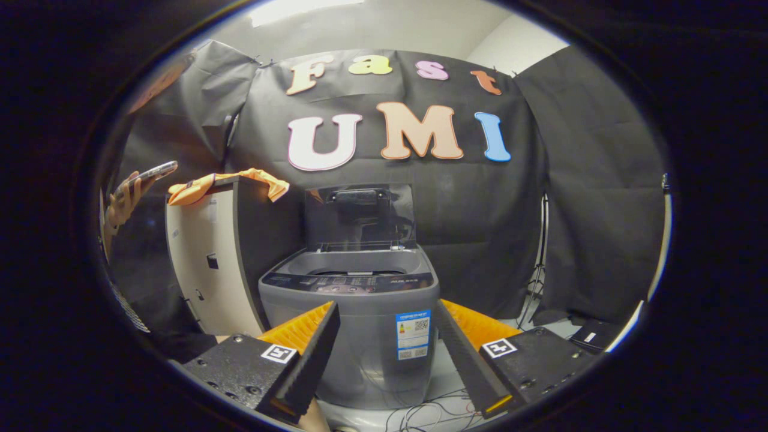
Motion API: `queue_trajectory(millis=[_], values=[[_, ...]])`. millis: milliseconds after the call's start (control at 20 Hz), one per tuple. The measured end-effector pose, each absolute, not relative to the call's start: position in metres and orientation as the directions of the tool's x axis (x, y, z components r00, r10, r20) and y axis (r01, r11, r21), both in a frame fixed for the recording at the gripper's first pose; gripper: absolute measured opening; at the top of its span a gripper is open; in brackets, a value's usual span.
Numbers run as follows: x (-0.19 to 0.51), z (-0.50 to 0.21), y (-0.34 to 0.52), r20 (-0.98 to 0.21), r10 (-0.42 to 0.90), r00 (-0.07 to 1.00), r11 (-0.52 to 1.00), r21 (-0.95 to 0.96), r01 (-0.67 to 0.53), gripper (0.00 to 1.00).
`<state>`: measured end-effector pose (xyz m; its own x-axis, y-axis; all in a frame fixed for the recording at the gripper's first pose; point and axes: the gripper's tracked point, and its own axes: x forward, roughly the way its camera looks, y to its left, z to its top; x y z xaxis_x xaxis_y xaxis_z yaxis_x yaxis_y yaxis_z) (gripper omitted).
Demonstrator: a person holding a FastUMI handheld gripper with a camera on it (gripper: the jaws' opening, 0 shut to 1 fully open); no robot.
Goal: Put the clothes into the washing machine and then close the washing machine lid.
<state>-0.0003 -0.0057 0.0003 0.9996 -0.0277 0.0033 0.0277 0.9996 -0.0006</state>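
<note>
Gripper view: tongs [387, 360] spread wide, holding nothing. Washing machine [351, 336] at 12 o'clock, lid [360, 216] up. Orange clothes [228, 183], apparently one garment, on cabinet [207, 264] at 10 o'clock. Next: reach, grasp clothes.

Your floor [450, 384] carries the washer [351, 336], with loose cables [420, 414] in front. The cabinet [210, 264] beside it bears an orange cloth [240, 182].
</note>
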Motion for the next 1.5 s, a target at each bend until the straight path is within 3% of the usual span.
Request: queue_trajectory(millis=[450,750,1100,1500], values=[[0.007,0.011,-0.007,0.035,-0.096,0.995,0.995,-0.012,0.096,0.96],[0.061,0.111,0.077,0.207,0.024,0.978,0.999,0.03,-0.03,0.96],[0.14,0.216,0.246,0.165,0.237,0.957,0.971,-0.085,-0.225,0.96],[0.222,0.221,0.404,-0.02,0.373,0.928,0.926,-0.049,-0.373,0.99]])
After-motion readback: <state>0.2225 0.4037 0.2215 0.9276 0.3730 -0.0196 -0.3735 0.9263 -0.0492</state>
